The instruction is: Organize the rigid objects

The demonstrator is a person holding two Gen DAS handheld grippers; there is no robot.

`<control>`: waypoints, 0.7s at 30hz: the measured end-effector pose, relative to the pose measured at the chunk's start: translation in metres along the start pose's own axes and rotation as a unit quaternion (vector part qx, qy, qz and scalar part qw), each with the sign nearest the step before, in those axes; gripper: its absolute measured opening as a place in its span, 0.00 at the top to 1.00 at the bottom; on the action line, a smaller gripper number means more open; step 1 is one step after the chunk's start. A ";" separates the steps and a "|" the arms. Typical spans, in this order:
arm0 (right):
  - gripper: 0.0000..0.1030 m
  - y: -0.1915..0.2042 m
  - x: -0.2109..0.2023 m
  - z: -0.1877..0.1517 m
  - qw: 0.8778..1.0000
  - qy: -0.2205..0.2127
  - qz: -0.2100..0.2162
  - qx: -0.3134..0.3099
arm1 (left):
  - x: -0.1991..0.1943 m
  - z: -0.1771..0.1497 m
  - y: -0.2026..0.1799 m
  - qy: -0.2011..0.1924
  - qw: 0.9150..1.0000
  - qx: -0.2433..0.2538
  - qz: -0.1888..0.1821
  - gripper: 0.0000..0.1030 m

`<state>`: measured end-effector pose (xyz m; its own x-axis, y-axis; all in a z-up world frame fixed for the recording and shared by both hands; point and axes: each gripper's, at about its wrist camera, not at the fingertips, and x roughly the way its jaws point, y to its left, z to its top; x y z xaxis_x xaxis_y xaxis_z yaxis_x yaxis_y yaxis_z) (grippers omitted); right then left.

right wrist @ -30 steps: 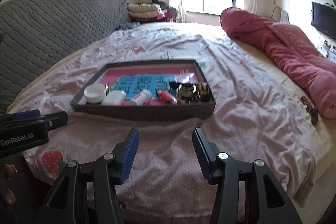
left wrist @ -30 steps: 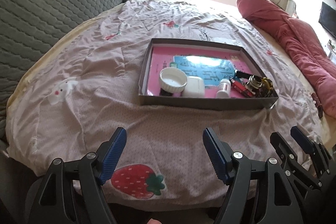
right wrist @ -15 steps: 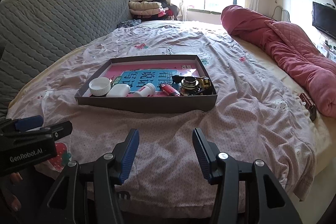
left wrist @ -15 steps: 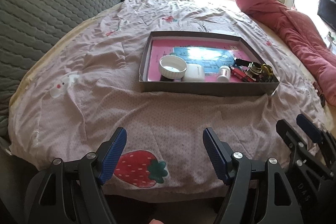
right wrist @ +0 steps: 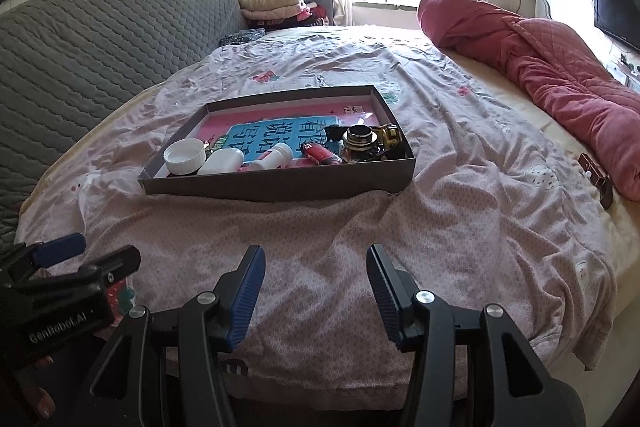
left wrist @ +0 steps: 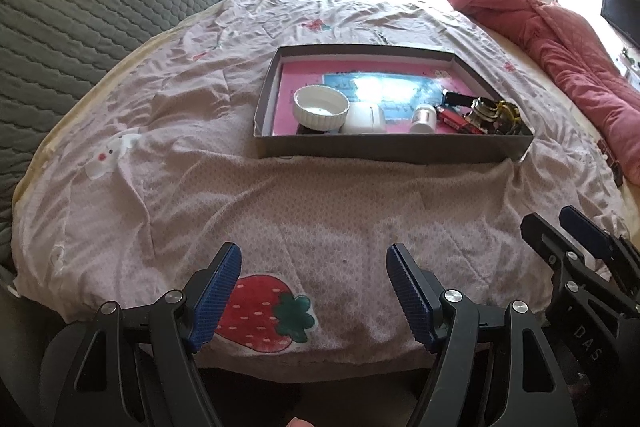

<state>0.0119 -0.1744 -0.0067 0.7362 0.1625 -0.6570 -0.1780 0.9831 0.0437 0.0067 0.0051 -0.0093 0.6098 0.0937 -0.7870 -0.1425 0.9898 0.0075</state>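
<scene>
Bed: the pink strawberry-print sheet (right wrist: 460, 211) carries everything; both your claws hang over its near edge, well short of the objects.
Tray: the shallow grey box lid (right wrist: 276, 187) lies at about 12 o'clock from your left gripper (left wrist: 314, 291) and 11 o'clock from your right gripper (right wrist: 316, 291). Its long axis runs across both views.
Objects: all sit along the tray's near wall. From 9 to 3 o'clock you have the white ribbed cap (right wrist: 185, 157), a white rounded case (right wrist: 221, 162), a small white bottle (right wrist: 276, 155) lying on its side, a red lighter (right wrist: 320, 154) and a black-and-gold fishing reel (right wrist: 368, 143).
Nearer hand: I judge the left closer to the cap, the right closer to the reel.
Left claw: released, blue pads wide apart, nothing between them.
Right claw: released too, pads apart over bare sheet.
Hidden: the near wall cuts off the objects' bases, so you cannot tell which ones touch. Window glare washes out the blue print on the tray floor in the left view.
</scene>
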 end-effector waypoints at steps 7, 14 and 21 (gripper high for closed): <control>0.49 -0.002 0.002 -0.001 1.000 0.003 -0.003 0.003 | 0.001 0.000 -0.003 -0.003 1.000 0.003 -0.002 0.26; 0.49 -0.001 0.001 0.000 1.000 -0.001 -0.002 0.000 | -0.003 0.000 -0.006 -0.007 1.000 0.010 -0.004 0.26; 0.49 0.002 0.000 0.000 1.000 -0.002 -0.004 -0.007 | -0.005 0.000 -0.007 -0.009 1.000 0.013 0.000 0.26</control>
<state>0.0118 -0.1722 -0.0066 0.7407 0.1555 -0.6536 -0.1820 0.9829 0.0277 0.0051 -0.0023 -0.0053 0.6235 0.0956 -0.7759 -0.1223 0.9922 0.0240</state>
